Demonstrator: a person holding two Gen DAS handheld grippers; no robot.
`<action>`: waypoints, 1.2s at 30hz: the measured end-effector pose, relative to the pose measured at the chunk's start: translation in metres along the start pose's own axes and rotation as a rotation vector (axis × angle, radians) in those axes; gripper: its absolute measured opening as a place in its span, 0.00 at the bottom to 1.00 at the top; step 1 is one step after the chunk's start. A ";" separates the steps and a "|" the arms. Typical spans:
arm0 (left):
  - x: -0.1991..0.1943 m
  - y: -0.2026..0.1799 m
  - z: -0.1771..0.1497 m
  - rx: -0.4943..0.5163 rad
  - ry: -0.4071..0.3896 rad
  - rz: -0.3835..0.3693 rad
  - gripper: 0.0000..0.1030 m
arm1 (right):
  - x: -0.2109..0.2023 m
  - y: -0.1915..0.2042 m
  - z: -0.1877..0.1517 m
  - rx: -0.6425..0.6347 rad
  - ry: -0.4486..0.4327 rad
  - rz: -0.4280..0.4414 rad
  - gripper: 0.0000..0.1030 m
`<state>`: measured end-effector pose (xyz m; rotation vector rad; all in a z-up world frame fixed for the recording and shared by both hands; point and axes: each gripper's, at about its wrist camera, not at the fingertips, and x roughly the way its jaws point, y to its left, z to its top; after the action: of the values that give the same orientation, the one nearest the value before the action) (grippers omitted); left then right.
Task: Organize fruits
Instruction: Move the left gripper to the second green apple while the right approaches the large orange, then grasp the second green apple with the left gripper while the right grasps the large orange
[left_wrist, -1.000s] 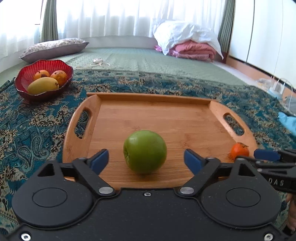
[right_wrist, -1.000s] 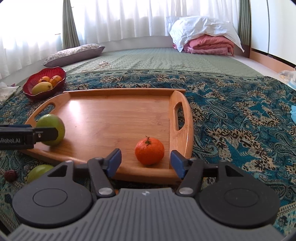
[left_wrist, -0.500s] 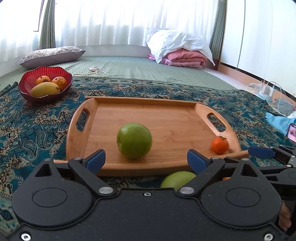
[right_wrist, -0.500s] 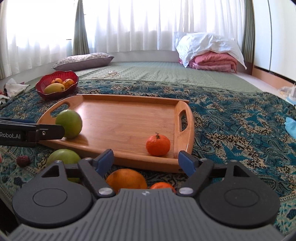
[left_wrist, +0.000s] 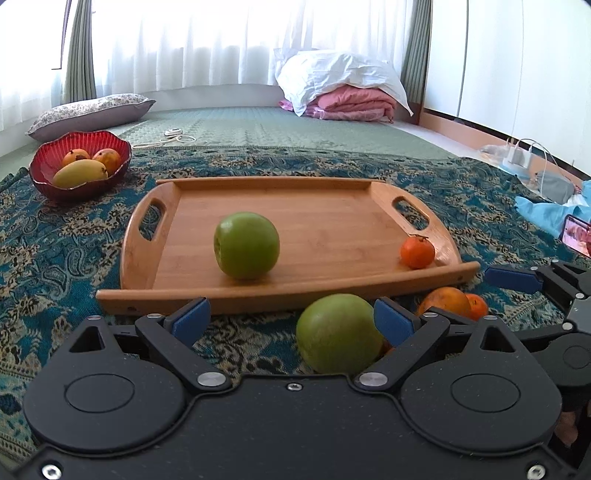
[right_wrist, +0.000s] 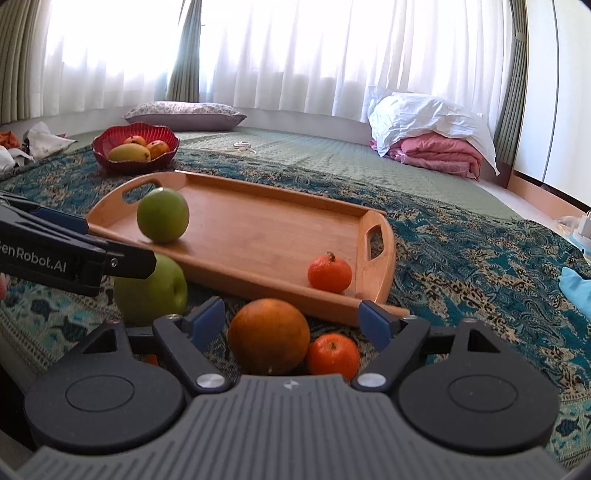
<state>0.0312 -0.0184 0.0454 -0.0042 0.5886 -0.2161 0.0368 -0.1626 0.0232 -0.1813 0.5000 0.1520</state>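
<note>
A wooden tray (left_wrist: 295, 291) lies on the patterned cloth. It holds a green apple (left_wrist: 246, 244) at its left and a small tangerine (left_wrist: 417, 252) in its near right corner. My left gripper (left_wrist: 291, 319) is open, just short of the tray's front rim. A second green apple (left_wrist: 338, 334) lies on the cloth between its fingers, close to the right pad. My right gripper (right_wrist: 291, 319) is open wide. An orange (right_wrist: 269, 336) and another tangerine (right_wrist: 332, 356) lie on the cloth between its fingers, untouched by the pads.
A red bowl (left_wrist: 79, 168) with a mango and other fruit stands beyond the tray's far left corner. A pillow (left_wrist: 92, 110) and folded bedding (left_wrist: 347, 99) lie further back. Chargers and cables (left_wrist: 521, 155) and a phone (left_wrist: 576, 229) are at the right.
Both grippers have drawn back from the tray, leaving the apple and tangerine on it. The loose fruit on the cloth has come into view between the fingers. The right jaws stand wider.
</note>
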 end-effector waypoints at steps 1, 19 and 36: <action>0.000 -0.001 -0.001 0.000 0.002 -0.002 0.92 | 0.000 0.001 -0.002 0.000 0.004 0.000 0.86; 0.011 -0.010 -0.013 -0.015 0.038 -0.055 0.84 | 0.002 0.012 -0.018 -0.060 -0.001 -0.028 0.86; 0.028 -0.008 -0.015 -0.103 0.091 -0.091 0.58 | 0.004 0.014 -0.019 -0.099 -0.001 -0.030 0.86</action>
<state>0.0442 -0.0306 0.0178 -0.1213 0.6908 -0.2752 0.0290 -0.1523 0.0031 -0.2852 0.4891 0.1475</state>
